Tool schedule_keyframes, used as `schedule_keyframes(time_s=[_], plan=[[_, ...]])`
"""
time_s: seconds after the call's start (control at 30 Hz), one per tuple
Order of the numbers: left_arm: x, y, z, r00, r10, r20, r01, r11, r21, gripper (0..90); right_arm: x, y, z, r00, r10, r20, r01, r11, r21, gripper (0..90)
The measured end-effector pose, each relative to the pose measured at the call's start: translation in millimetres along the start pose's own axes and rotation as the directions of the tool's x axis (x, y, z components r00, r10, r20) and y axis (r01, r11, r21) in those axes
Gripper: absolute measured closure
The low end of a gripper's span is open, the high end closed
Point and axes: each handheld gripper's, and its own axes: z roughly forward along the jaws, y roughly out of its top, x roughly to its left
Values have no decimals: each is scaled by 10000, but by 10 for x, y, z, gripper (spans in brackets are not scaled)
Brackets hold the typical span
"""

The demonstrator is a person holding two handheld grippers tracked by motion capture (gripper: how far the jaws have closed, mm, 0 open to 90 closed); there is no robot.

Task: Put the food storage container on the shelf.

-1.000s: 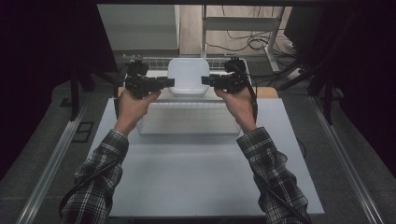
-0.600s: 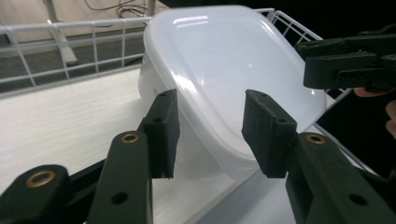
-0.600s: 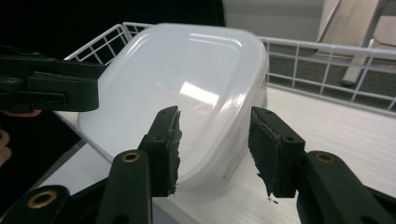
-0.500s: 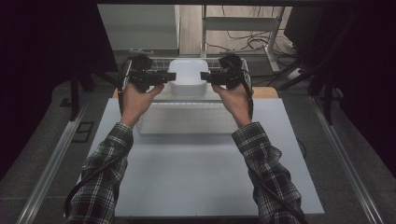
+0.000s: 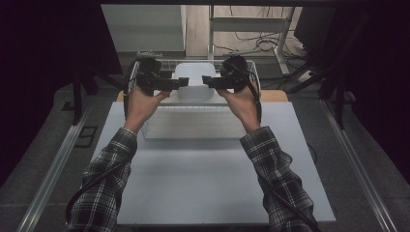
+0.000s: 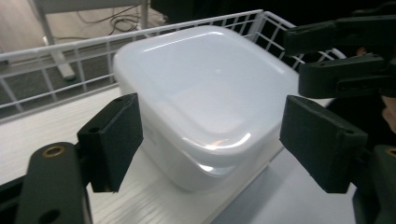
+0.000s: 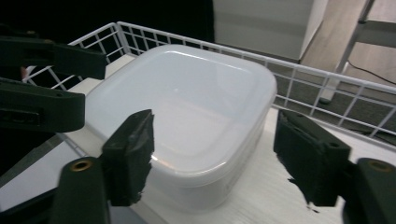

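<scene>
Flanking one white tub (image 5: 195,77): two grippers, jaws apart.

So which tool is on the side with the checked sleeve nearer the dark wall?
The left tool, at the white box's left; the right tool is opposite it.

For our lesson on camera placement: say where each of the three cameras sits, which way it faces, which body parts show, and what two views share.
High view: above the person's side, facing forward and down on the table; both forearms, hands, left gripper, right gripper.
Left gripper view: on the left gripper, facing the tub; the right gripper shows beyond.
Right gripper view: on the right gripper, facing the tub.
Shared: tub and basket.
</scene>
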Motion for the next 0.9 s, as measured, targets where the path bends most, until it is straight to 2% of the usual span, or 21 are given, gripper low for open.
schedule_keyframes(time_s=[0.1, 0.2, 0.33, 0.43, 0.47, 0.53, 0.8, 0.9], plan=[[-23, -15, -20, 9994, 225, 267, -226, 9997, 32, 173, 12, -7, -4, 9999, -99, -114, 101, 9999, 119, 191], [-30, -64, -39, 9975, 280, 653, -273, 9996, -118, 140, 47, -60, -19, 9991, -339, -264, 343, 9993, 155, 129], [-24, -123, -50, 9952, 340, 916, -313, 9990, -305, 98, 86, -110, -19, 9976, -637, -258, 644, 9975, 286, 92], [-21, -148, -62, 9941, 379, 1018, -341, 9987, -383, 81, 108, -135, -18, 9969, -709, -334, 721, 9968, 342, 74], [-22, -166, -74, 9938, 395, 1042, -352, 9984, -432, 73, 124, -158, -24, 9953, -927, -291, 938, 9949, 377, 66], [-23, -209, -101, 9934, 538, 1013, -492, 9976, -481, 68, 135, -180, -28, 9940, -1069, -245, 1078, 9934, 387, 58], [10, -369, -162, 9924, 697, 1015, -649, 9966, -503, 65, 132, -316, -60, 9915, -1254, -342, 1266, 9913, 353, 40], [13, -452, -167, 9924, 596, 1073, -541, 9971, -541, 62, 140, -367, -65, 9914, -1232, -439, 1248, 9916, 341, 36]])
